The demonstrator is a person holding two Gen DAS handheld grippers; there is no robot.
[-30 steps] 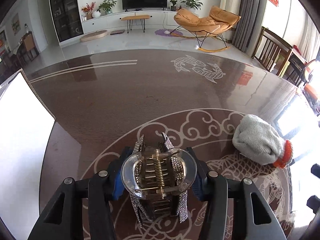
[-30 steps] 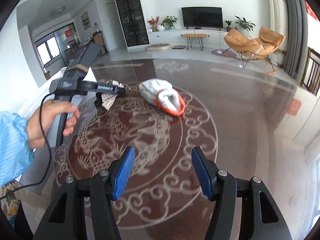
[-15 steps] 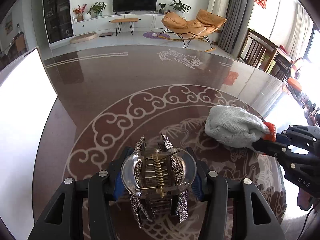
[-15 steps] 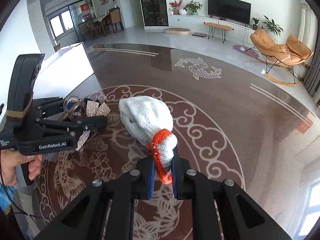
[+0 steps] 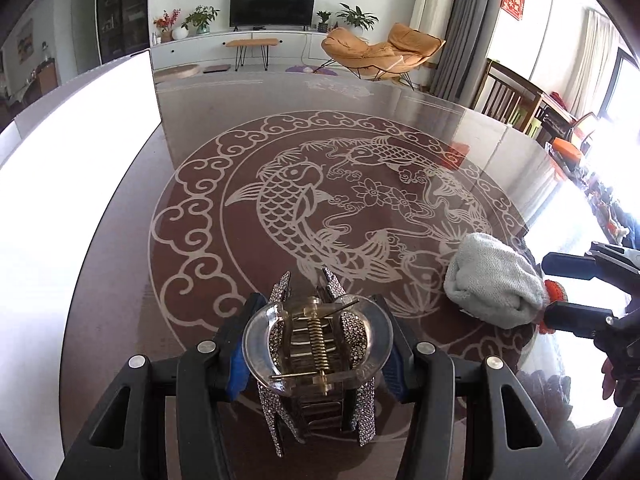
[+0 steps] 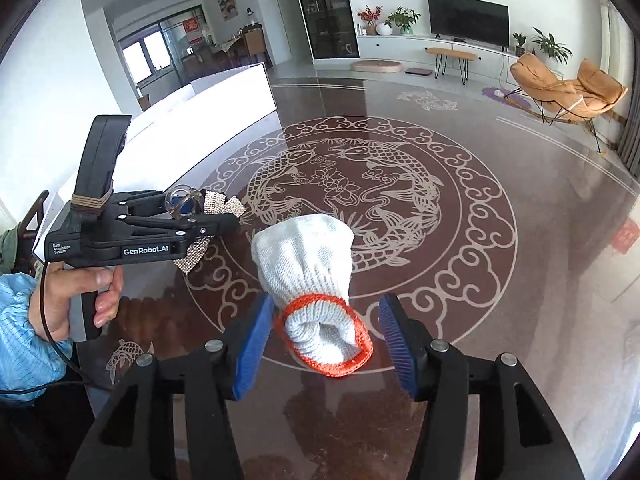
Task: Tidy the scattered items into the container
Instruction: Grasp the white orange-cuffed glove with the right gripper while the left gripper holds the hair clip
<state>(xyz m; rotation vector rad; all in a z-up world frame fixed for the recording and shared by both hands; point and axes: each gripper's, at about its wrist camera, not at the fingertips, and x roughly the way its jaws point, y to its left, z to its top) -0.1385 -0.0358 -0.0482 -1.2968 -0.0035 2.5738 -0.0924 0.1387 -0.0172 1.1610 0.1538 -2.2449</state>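
My left gripper (image 5: 318, 344) is shut on a rhinestone hair claw clip (image 5: 318, 354) and holds it above the table; it also shows in the right wrist view (image 6: 188, 208). A white knit glove with an orange cuff (image 6: 308, 268) lies on the table. My right gripper (image 6: 326, 340) is open, its blue pads on either side of the cuff, not touching. The glove (image 5: 494, 286) shows at the right in the left wrist view. The white container (image 6: 224, 100) stands at the table's left.
The round dark table (image 6: 520, 200) has a pale fish pattern. The white container wall (image 5: 80, 160) fills the left of the left wrist view. Chairs (image 5: 508, 92) stand beyond the table's far right edge.
My right gripper was shut on the glove's cuff half a second ago and has opened, leaving the glove on the table. My left gripper has swung left toward the container with the clip.
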